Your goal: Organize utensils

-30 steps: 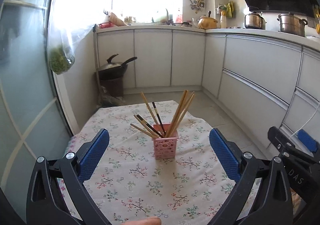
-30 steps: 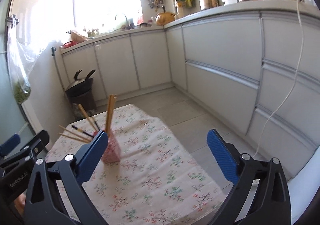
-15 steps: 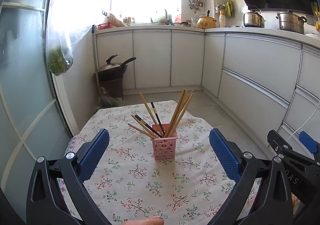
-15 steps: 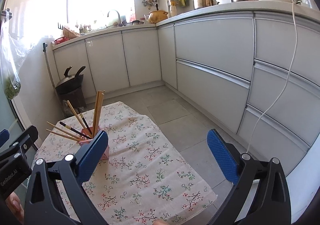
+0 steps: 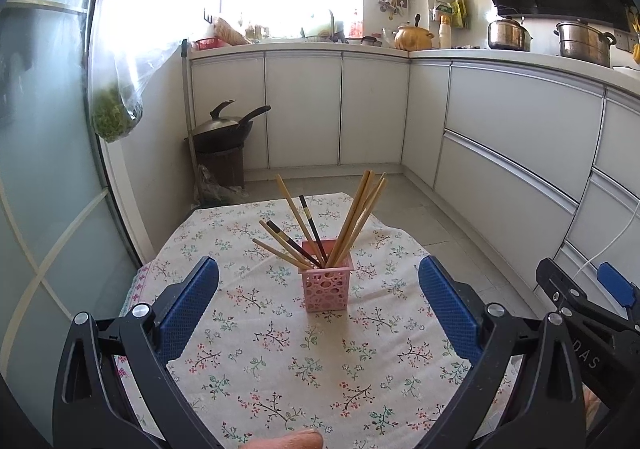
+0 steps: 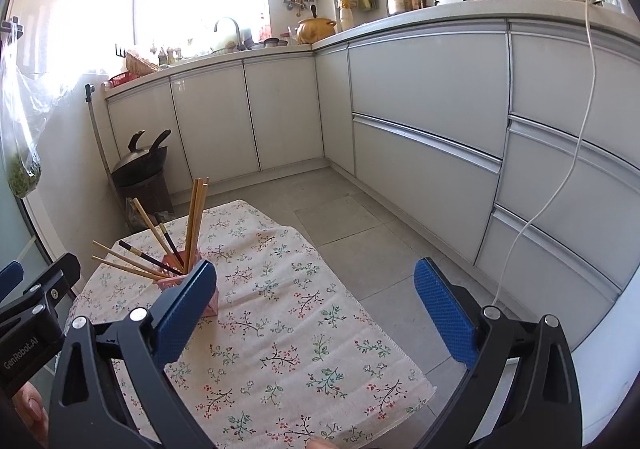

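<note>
A pink perforated holder [image 5: 327, 288] stands upright in the middle of a floral tablecloth [image 5: 280, 361]. Several chopsticks [image 5: 362, 217], wooden and dark ones, lean out of it. My left gripper [image 5: 319, 303] is open, nothing between its blue pads, and hangs above the near part of the table, facing the holder. In the right wrist view the holder [image 6: 188, 281] sits at the left, partly behind the left blue pad [image 6: 184, 309]. My right gripper [image 6: 316, 309] is open and empty, above the table's right side.
White kitchen cabinets [image 5: 516, 153] run along the back and right, with pots [image 5: 584, 43] on the counter. A wok [image 5: 224, 129] sits on a stand in the corner. A bag of greens [image 5: 116, 117] hangs at left. A white cable [image 6: 560, 177] dangles at right.
Both grippers have drawn back and risen a little from the table, so the holder looks slightly lower and farther in both views. Both stay open. The holder and chopsticks have not moved.
</note>
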Demonstrator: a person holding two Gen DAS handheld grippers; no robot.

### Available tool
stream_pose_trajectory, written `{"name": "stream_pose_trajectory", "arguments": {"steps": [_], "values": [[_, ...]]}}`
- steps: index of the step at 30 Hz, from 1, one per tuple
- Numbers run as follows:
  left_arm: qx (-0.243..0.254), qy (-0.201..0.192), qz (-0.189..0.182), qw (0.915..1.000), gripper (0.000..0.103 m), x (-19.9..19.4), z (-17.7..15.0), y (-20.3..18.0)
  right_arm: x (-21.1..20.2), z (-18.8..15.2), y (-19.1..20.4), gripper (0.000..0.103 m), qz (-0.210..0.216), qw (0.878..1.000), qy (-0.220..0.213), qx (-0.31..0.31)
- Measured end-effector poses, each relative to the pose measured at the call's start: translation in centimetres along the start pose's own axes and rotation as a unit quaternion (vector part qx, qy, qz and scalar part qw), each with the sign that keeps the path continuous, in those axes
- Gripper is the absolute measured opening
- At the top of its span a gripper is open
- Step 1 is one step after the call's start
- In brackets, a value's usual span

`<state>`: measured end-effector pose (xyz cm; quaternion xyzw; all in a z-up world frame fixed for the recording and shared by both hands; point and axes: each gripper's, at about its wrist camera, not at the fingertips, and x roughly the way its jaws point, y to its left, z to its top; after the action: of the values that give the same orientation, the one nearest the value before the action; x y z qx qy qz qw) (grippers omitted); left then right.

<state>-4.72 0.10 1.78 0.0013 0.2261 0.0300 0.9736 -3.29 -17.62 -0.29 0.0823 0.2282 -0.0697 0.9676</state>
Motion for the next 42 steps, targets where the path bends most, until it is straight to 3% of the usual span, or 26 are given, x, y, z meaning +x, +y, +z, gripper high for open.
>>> {"name": "stream_pose_trajectory", "arguments": {"steps": [42], "values": [[0.005, 0.010, 0.006, 0.9999, 0.096, 0.54, -0.38, -0.04, 0.23, -0.37, 0.22, 0.097, 0.004, 1.000, 0.010, 0.005]]}}
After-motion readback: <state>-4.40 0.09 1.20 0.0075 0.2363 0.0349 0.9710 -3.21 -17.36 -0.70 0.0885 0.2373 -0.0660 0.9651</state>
